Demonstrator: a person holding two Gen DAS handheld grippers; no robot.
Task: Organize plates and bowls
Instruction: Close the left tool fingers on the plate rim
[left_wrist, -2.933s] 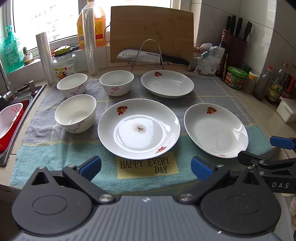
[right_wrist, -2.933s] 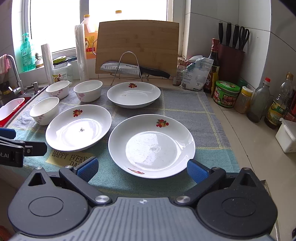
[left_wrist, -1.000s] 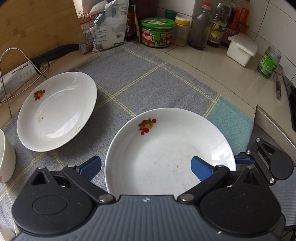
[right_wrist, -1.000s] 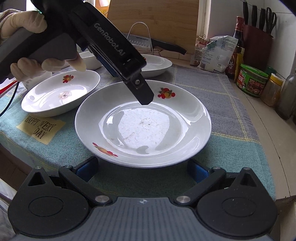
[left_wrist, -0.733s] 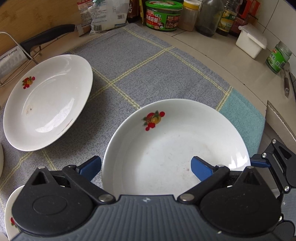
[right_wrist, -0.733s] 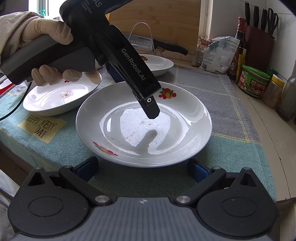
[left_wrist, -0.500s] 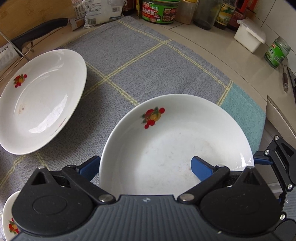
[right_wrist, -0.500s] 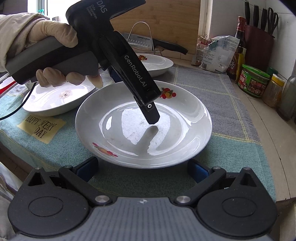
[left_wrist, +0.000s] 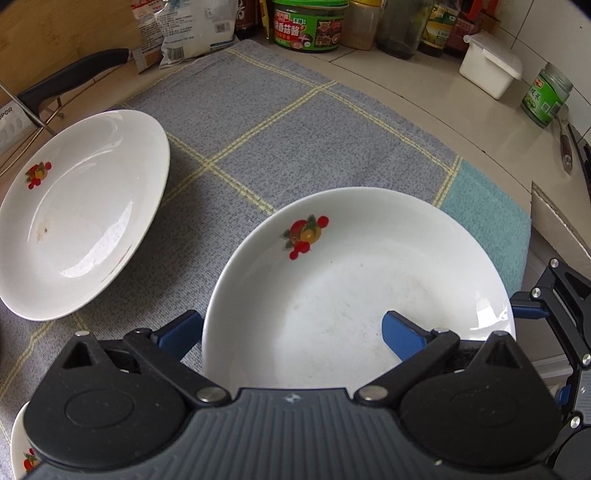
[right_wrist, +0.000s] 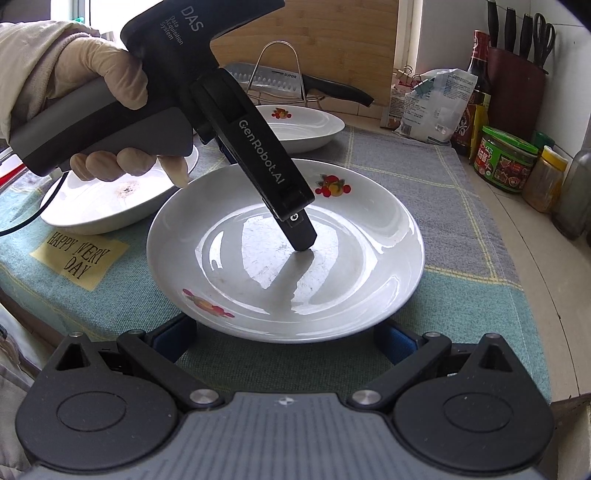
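Near plate straddled by left tongs, spread open across its left rim; right tongs open, just short of near rim

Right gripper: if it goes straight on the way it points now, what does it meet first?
Most likely the near rim of the plate, which sits low between the open fingers of the right gripper; the exact gap is unclear.
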